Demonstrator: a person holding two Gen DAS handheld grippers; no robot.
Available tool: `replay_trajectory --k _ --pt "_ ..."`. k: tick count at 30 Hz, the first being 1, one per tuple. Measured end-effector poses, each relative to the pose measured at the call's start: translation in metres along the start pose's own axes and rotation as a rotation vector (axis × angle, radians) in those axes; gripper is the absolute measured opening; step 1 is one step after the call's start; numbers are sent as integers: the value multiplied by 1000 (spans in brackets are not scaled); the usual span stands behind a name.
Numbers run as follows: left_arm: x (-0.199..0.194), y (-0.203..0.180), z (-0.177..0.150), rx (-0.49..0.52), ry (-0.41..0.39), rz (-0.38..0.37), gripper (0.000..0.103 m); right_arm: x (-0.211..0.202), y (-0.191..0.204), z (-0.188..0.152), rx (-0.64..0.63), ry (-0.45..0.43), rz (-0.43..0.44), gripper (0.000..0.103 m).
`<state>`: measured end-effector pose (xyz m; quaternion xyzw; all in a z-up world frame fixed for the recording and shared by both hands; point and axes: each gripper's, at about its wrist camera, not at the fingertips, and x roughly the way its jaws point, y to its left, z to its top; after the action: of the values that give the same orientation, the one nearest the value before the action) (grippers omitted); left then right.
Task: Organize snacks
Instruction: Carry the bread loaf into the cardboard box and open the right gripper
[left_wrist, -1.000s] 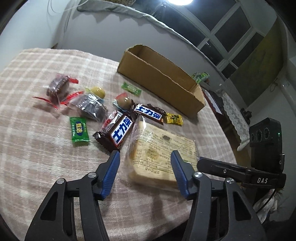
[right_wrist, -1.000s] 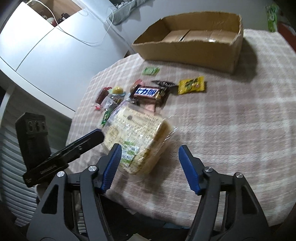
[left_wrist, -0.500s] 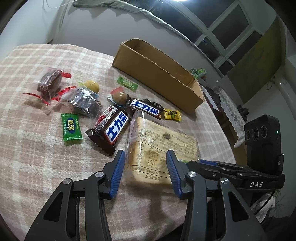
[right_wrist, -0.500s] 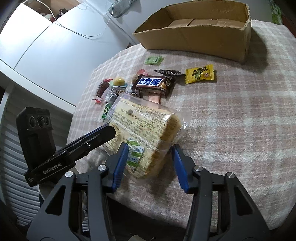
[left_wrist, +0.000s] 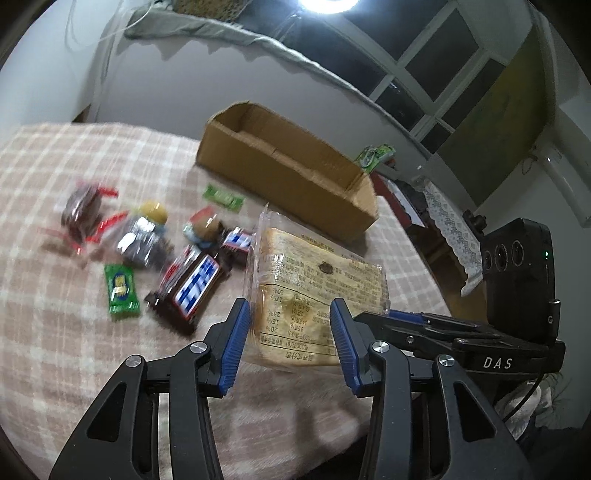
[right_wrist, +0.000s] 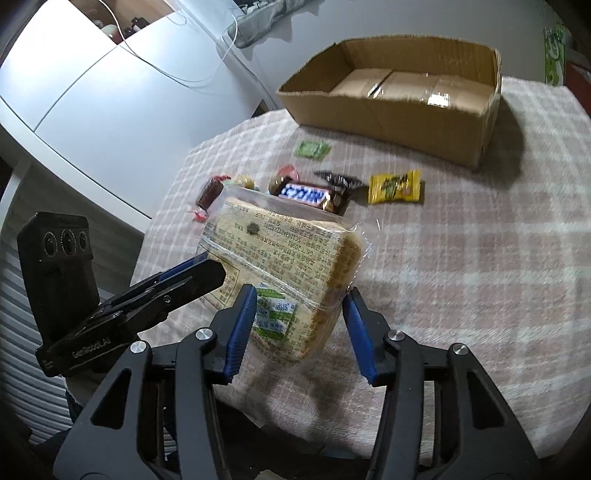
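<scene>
A clear-wrapped pack of sliced bread (left_wrist: 314, 291) is held between both grippers, lifted and tilted above the checked tablecloth. My left gripper (left_wrist: 290, 338) is shut on one end of it. My right gripper (right_wrist: 301, 326) is shut on the adjoining end of the bread pack (right_wrist: 280, 266). The open cardboard box (left_wrist: 284, 166) stands at the far side of the table; in the right wrist view the box (right_wrist: 402, 107) looks empty. Loose snacks lie on the cloth between: chocolate bars (left_wrist: 192, 284), a green candy (left_wrist: 120, 290), a yellow packet (right_wrist: 395, 186).
Several wrapped sweets (left_wrist: 88, 210) lie left of the bread. A small green packet (left_wrist: 223, 197) lies near the box. The table edge runs just below both grippers. A white cabinet (right_wrist: 92, 99) stands beyond the table's left side.
Both grippers closed on the bread pack and lifted it off the cloth. The views have shifted up and toward the box, with motion blur on the snacks.
</scene>
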<state>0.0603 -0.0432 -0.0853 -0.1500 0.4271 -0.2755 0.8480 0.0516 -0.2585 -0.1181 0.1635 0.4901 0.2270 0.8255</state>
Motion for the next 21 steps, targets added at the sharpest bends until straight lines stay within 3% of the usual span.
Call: replay_trajectory --k 15,21 --pt "16 -37 68 82 -95 -22 42 -54 -1 62 -67 -155 -60 51" --pt "40 -42 98 82 -92 -36 42 -64 -8 88 -78 -197 -90 51"
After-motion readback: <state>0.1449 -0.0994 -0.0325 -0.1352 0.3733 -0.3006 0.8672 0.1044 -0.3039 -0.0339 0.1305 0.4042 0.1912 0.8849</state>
